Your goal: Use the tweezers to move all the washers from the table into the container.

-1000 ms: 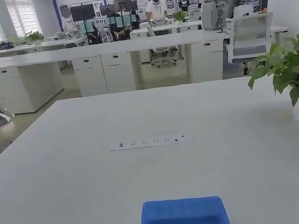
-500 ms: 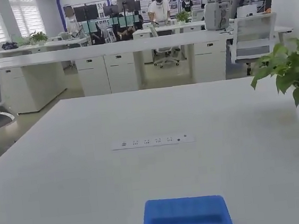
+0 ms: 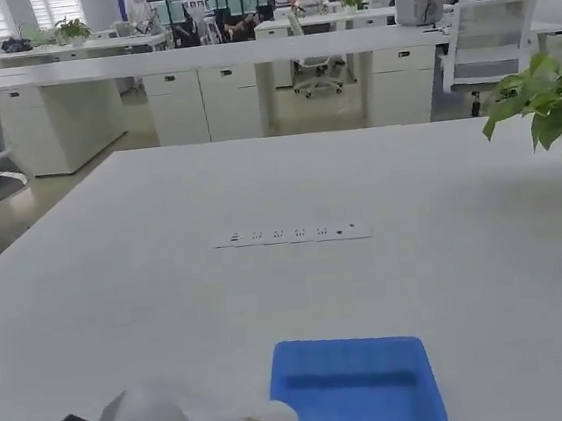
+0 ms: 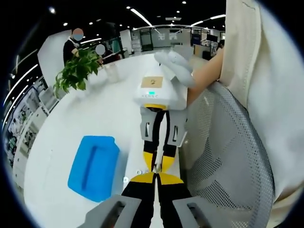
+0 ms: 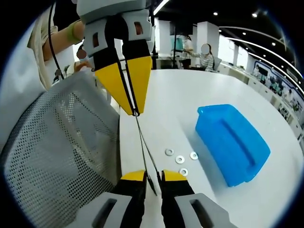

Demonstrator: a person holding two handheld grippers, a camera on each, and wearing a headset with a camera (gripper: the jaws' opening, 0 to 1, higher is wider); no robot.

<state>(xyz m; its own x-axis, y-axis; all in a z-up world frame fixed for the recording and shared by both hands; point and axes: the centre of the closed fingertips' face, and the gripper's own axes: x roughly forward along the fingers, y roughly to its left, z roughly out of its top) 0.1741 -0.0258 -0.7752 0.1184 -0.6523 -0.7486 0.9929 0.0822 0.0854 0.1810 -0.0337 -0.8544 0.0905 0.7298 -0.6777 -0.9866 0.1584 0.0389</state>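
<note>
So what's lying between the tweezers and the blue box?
Four small washers lie on the white table between the tweezers and the blue container, seen in the right gripper view.

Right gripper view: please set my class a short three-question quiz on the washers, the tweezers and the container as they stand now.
1. Count: how many washers lie on the table?
2. True or false: one washer already lies in the blue container.
3. Pick one. The tweezers are: A) stretched between the tongs of the left gripper and the right gripper; B) lying in the container; C) lying flat among the washers.
Key: 1. four; 2. false; 3. A.
</note>
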